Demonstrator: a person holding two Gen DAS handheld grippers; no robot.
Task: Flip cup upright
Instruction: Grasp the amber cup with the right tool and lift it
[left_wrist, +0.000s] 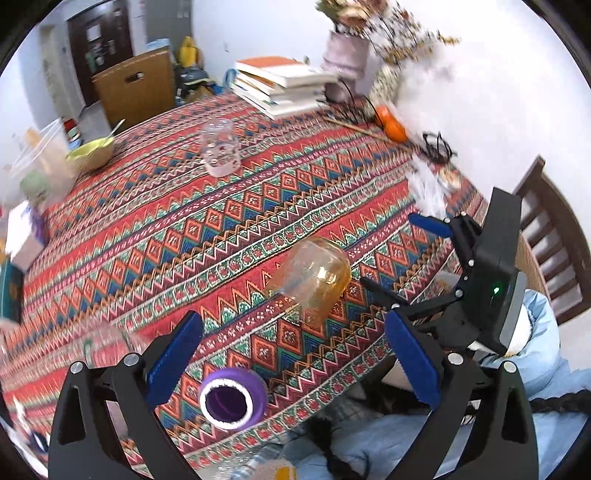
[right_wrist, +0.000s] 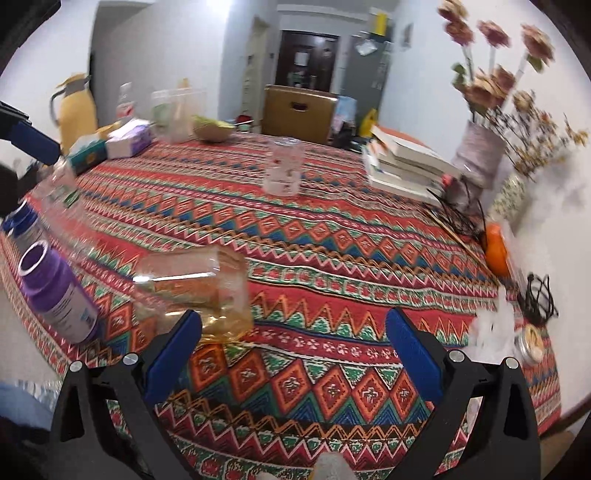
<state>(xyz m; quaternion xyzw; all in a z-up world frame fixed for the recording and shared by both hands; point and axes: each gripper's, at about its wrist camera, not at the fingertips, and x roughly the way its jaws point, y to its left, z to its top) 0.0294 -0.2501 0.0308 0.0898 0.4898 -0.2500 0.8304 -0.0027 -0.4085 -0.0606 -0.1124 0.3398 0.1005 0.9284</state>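
Note:
An amber see-through cup (left_wrist: 312, 278) stands upside down on the patterned tablecloth (left_wrist: 184, 229); it also shows in the right wrist view (right_wrist: 199, 284). A clear printed cup (left_wrist: 219, 147) stands upside down farther back, and shows in the right wrist view (right_wrist: 282, 166). My left gripper (left_wrist: 293, 356) is open and empty, above the near table edge, short of the amber cup. My right gripper (right_wrist: 293, 354) is open and empty, to the right of the amber cup; it shows in the left wrist view (left_wrist: 413, 266), right of that cup.
A purple bottle (left_wrist: 232, 398) stands near the table's front edge, also seen in the right wrist view (right_wrist: 55, 291). A clear plastic bottle (right_wrist: 66, 206) stands beside it. Books (left_wrist: 280, 86), a flower vase (left_wrist: 347, 61), an orange object (left_wrist: 393, 125), a green bowl (left_wrist: 92, 151) and boxes (right_wrist: 110, 146) line the far edges.

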